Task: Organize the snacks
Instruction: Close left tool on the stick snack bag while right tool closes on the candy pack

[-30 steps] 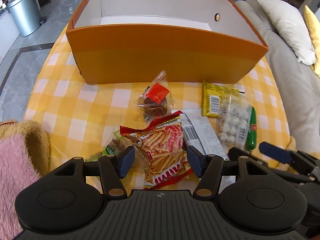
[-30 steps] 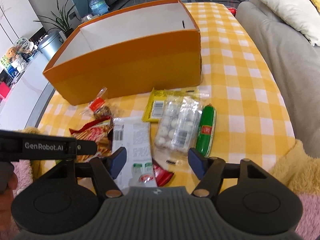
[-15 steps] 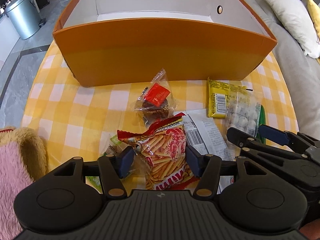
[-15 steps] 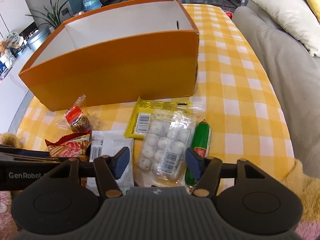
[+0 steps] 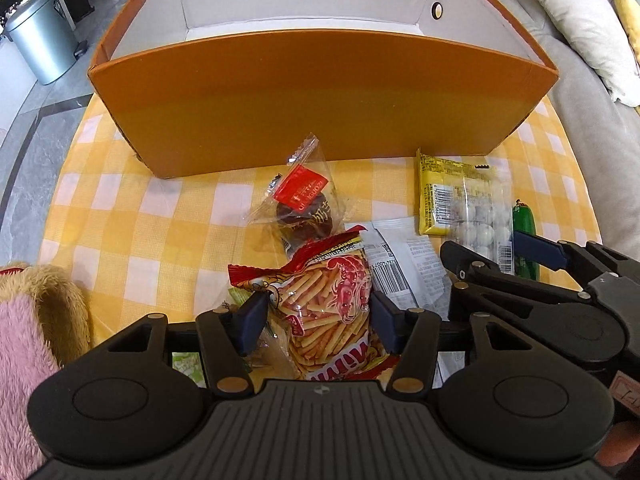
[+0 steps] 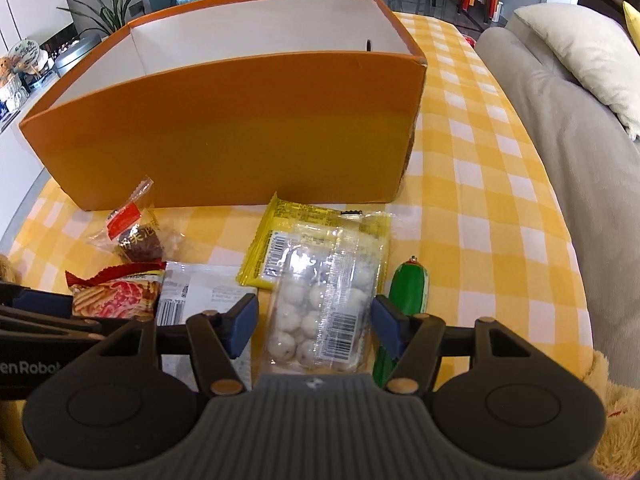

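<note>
An open orange box (image 5: pixel 320 96) with a white inside stands at the back of the yellow checked table; it also shows in the right wrist view (image 6: pixel 240 128). My left gripper (image 5: pixel 318 322) is open, its fingers on either side of a red bag of shrimp sticks (image 5: pixel 328 304). My right gripper (image 6: pixel 314 326) is open around a clear pack of white balls (image 6: pixel 320 312). Beside it lie a green sausage (image 6: pixel 406 292), a yellow packet (image 6: pixel 288 240), a white packet (image 6: pixel 200 300) and a wrapped brown cake (image 5: pixel 306 212).
A grey sofa (image 6: pixel 560 140) with a cream pillow (image 6: pixel 584 52) runs along the table's right edge. A pink and tan fluffy thing (image 5: pixel 32 320) lies at the near left. A metal bin (image 5: pixel 36 44) stands on the floor, far left.
Both grippers have moved forward and down over the snacks. The left one now straddles the red bag; the right one has shifted from the white packet to the pack of white balls.
</note>
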`<state>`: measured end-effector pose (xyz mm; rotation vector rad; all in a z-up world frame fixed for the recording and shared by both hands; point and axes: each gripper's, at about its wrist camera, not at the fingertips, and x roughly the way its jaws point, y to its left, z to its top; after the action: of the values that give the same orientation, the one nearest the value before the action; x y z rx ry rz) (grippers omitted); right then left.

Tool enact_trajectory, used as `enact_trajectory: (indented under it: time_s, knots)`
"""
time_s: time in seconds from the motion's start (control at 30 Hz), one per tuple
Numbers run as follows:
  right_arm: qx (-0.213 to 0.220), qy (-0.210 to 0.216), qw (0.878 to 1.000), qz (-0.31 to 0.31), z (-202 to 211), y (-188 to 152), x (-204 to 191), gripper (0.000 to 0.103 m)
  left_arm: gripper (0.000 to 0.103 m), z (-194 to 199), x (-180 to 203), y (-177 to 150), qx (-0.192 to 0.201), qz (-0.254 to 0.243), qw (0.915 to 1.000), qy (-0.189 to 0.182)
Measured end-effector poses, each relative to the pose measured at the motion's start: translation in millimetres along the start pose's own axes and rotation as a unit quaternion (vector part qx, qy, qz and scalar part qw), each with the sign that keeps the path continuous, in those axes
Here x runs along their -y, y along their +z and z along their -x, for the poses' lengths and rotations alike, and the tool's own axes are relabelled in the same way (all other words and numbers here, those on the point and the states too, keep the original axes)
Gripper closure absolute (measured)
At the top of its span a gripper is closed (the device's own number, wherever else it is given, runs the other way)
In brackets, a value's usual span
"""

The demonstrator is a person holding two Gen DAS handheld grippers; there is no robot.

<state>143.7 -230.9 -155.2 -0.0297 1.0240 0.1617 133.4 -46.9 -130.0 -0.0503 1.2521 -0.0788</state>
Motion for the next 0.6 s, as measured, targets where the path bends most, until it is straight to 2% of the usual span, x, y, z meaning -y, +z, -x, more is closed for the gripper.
enact_trajectory:
  time_s: [0.3,0.6]
  knots:
    - [0.012,-0.023,0.999,0.047,-4,-4,-12,0.048,0.040,-1,-2,-1,0.002,0.003,1.0000,-0.002]
    - [0.019,-0.025,0.998,0.057,6,-7,-15,0.051,0.056,9,-9,-3,0.014,-0.002,0.9999,-0.006]
